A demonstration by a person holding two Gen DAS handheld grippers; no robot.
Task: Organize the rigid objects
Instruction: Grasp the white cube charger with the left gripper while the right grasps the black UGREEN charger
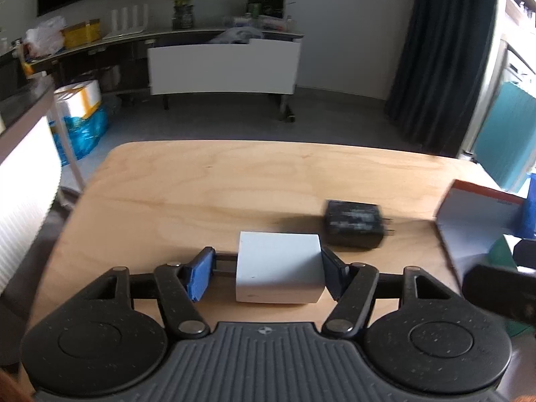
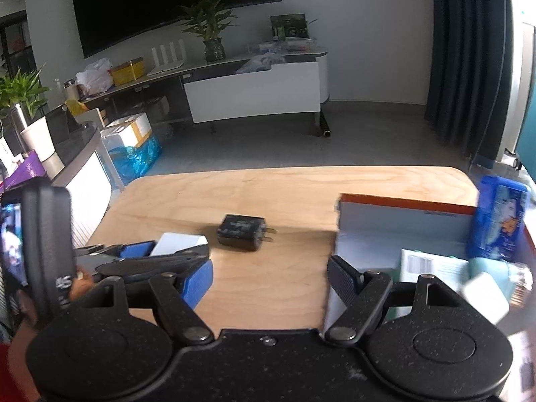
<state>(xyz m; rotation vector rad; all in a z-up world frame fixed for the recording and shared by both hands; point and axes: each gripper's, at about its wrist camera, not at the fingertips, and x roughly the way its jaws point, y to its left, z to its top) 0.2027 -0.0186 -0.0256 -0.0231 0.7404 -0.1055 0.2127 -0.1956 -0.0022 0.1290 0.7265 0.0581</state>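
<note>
A white charger block (image 1: 279, 273) lies on the wooden table (image 1: 201, 184) with its prongs pointing left. My left gripper (image 1: 268, 268) is shut on it, the blue pad against the prong tips and the black pad against its right side. In the right wrist view the same white charger (image 2: 179, 244) shows between the left gripper's fingers (image 2: 135, 250). A black charger (image 1: 353, 222) (image 2: 241, 231) lies just beyond, prongs to the right, untouched. My right gripper (image 2: 269, 274) stands open over bare wood with nothing between its fingers, its right finger at the edge of an orange-rimmed box (image 2: 402, 224).
The open box (image 1: 469, 221) at the table's right holds a blue packet (image 2: 499, 217), a white barcoded carton (image 2: 422, 264) and other blurred items. The table's far edge drops to grey floor. A low white counter (image 2: 90, 181) stands off its left side.
</note>
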